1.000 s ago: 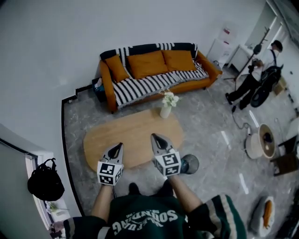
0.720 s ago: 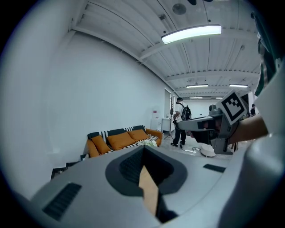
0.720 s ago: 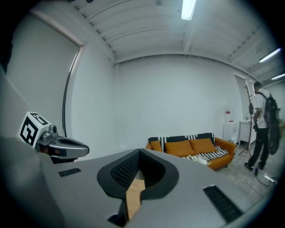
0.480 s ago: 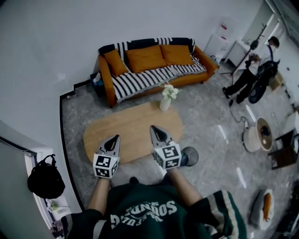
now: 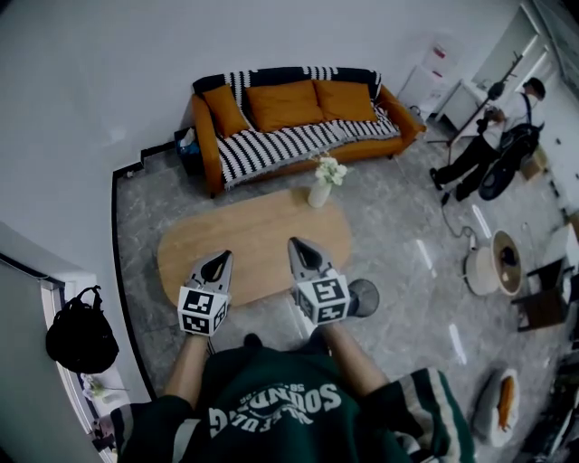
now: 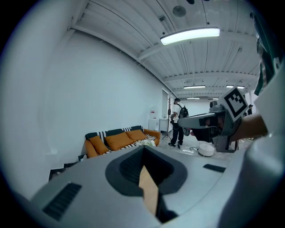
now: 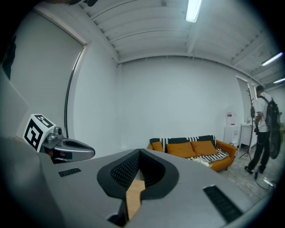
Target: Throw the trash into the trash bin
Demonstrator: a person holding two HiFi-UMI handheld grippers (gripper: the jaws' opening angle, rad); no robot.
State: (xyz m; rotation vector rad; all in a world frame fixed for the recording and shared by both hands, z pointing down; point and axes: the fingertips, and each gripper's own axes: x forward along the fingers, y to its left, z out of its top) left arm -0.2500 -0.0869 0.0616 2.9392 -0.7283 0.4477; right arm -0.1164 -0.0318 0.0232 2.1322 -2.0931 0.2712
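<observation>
Room: grey stone floor, oval coffee table (image 5: 253, 244) bare except vase (image 5: 320, 192) at far edge | left gripper (image 5: 217, 264), right gripper (image 5: 301, 249) over table's near edge, both jaws closed, empty | trash: none visible; likely bin (image 5: 366, 297) by table's near right end | risk: bin half-hidden behind right gripper, a step may tip it

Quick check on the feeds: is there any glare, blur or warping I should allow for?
Head view: strong fisheye, so the wall bows. It is dim and bluish but sharp. Left gripper view: the lamp blows out white, the sofa is clear, and the rim is a black circle. Right gripper view: even light and the same black rim, with the strip light glaring at the top.
</observation>
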